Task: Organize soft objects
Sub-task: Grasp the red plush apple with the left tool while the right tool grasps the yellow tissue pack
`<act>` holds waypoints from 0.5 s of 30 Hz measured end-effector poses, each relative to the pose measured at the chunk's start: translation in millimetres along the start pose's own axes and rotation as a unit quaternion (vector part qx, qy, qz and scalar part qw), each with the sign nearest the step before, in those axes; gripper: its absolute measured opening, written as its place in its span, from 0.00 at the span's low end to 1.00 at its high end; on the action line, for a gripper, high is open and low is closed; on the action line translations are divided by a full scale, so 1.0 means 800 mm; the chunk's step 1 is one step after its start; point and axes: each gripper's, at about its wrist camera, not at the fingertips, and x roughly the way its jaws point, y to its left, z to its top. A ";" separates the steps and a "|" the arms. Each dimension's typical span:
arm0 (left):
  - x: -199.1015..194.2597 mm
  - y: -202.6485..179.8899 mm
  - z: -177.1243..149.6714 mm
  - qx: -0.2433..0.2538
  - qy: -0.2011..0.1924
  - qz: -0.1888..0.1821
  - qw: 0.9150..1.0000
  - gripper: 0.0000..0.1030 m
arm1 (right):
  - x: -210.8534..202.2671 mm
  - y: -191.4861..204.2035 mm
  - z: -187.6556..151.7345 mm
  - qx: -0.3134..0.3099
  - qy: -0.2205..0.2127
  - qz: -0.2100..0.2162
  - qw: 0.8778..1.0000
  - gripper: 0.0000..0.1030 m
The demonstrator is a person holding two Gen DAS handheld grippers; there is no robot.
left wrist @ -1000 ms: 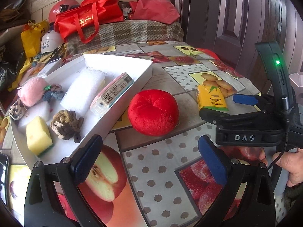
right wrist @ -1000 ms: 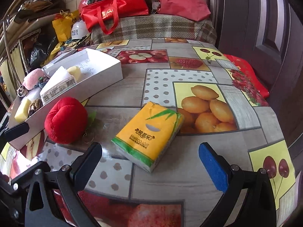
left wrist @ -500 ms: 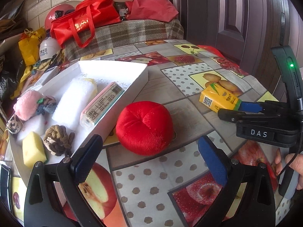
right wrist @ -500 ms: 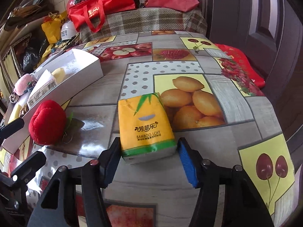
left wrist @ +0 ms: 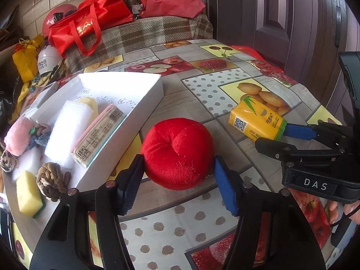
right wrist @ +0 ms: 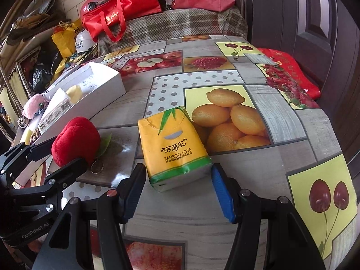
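While each hand-held gripper (left wrist: 177,176) clamps, plush apple (left wrist: 177,153) touches tray (left wrist: 126,144).

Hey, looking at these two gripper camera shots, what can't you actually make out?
- Left wrist view: handwriting on the white box floor, too small to read.
- Right wrist view: far side of the red plush apple, hidden by its own bulk.
- Both views: underside of the yellow tissue pack.

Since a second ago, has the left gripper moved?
Yes. The left gripper advanced toward the white box and now straddles the red plush apple.
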 end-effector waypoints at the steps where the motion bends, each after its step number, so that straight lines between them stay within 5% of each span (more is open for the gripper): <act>1: 0.001 -0.001 0.001 0.001 0.001 0.001 1.000 0.61 | 0.002 0.003 0.000 -0.007 0.002 -0.006 1.000 0.62; 4: 0.006 -0.005 0.004 0.009 0.005 0.010 1.000 0.61 | 0.008 0.014 0.003 -0.029 0.010 -0.020 0.999 0.72; 15: 0.019 -0.005 0.019 0.010 0.014 0.000 1.000 0.61 | 0.033 0.009 0.031 -0.028 0.015 -0.029 0.999 0.73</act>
